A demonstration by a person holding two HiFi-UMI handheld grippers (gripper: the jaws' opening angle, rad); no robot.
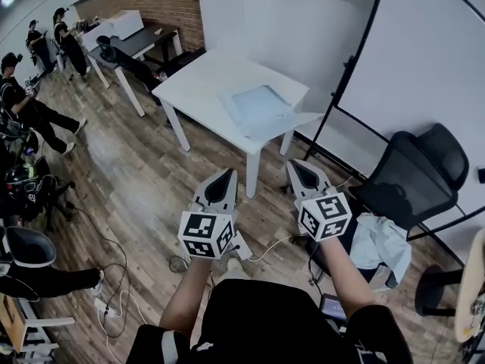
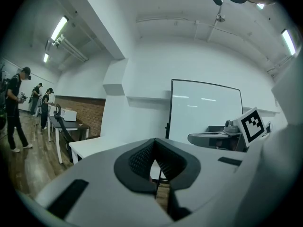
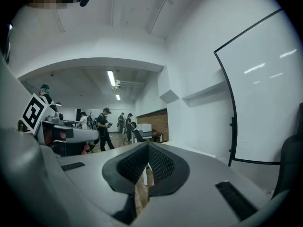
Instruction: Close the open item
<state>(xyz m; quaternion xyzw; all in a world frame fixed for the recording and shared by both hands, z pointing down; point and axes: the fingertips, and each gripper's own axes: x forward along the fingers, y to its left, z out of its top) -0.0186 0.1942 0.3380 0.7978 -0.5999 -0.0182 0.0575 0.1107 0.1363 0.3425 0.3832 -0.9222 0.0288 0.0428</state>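
Observation:
A white table (image 1: 198, 82) stands ahead of me, and a pale flat item (image 1: 260, 108) lies open on it, with a light blue face and a white flap behind. My left gripper (image 1: 226, 175) and right gripper (image 1: 295, 164) hang side by side over the wooden floor, short of the table's near corner and pointing toward it. Both are shut with nothing between the jaws. In the left gripper view the left gripper (image 2: 155, 144) shows its pads meeting, with the table (image 2: 92, 145) beyond. The right gripper (image 3: 147, 149) looks the same in its own view.
A black office chair (image 1: 413, 177) with a pale cloth (image 1: 379, 243) beside it stands at the right, under a whiteboard (image 1: 413, 59). A second desk (image 1: 140, 42) stands by the brick wall. Several people (image 1: 30, 108) are at the left. Cables (image 1: 114, 294) lie on the floor.

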